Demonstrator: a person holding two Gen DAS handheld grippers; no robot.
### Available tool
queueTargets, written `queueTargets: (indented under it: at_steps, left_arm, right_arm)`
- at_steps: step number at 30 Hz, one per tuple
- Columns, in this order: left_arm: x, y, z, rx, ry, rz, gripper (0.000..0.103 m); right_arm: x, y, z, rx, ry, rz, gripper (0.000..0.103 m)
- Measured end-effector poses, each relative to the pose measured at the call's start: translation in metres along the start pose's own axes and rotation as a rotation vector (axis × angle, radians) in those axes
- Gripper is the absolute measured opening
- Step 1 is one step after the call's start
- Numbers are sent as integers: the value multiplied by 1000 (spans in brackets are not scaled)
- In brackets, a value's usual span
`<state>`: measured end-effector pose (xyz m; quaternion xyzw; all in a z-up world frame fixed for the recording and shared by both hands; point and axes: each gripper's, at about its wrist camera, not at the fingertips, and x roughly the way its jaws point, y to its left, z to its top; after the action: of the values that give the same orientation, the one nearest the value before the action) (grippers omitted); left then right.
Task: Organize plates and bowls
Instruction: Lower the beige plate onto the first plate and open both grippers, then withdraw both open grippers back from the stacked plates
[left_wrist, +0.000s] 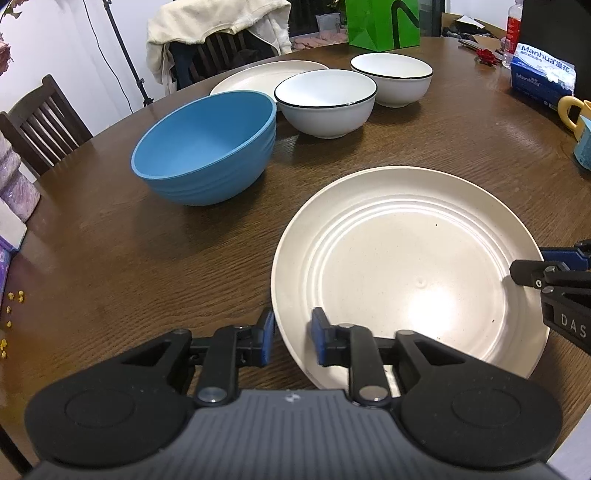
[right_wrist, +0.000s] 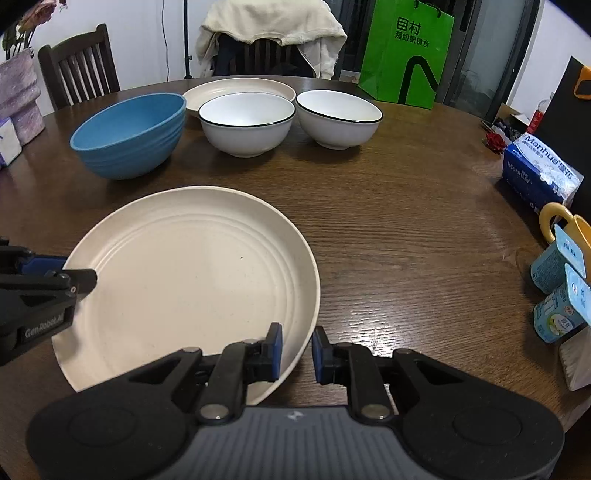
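Straddling plate (left_wrist: 406, 266) rim, hand-held gripper (left_wrist: 292, 338) unclamped

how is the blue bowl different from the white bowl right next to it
The blue bowl is matte blue all over; the white bowl is glossy white with a thin black rim line. The blue bowl looks wider and has ridged outer walls; the white bowl's walls are smooth above a small foot. Both stand upright and empty on the wooden table.

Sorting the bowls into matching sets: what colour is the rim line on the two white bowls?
Black, on both white bowls, clearest in the right wrist view.
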<state>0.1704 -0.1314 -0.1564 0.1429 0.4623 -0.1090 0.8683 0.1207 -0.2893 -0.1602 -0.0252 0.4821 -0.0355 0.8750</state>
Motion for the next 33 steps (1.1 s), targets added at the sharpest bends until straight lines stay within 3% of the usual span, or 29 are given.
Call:
queueTargets:
  at_steps: [3, 5, 7, 10, 12, 15, 21, 33]
  left_arm:
    - [-6, 2, 2, -8, -18, 7, 52]
    - [-12, 5, 3, -21, -33, 2, 59]
    - [-19, 9, 5, -39, -50, -2, 78]
    - [-34, 16, 8, -74, -91, -21, 90]
    - [-44, 20, 11, -102, -113, -31, 99]
    - [-60, 24, 13, -138, -150, -56, 103]
    - [-89, 23, 13, -188, -188, -81, 103]
    - [-125, 27, 4, -247, -223, -86, 103]
  right_arm:
    - [-1, -6, 2, 36, 10, 23, 17]
    - [-5, -11, 3, 54, 3, 41, 19]
    - [-9, -14, 4, 69, -4, 52, 33]
    - [-20, -19, 5, 88, -19, 73, 57]
    - [-29, -22, 6, 92, -37, 88, 64]
    - [-44, -24, 7, 92, -61, 103, 84]
    - [-67, -30, 7, 98, -82, 137, 103]
    - [-105, -43, 8, 125, -143, 184, 103]
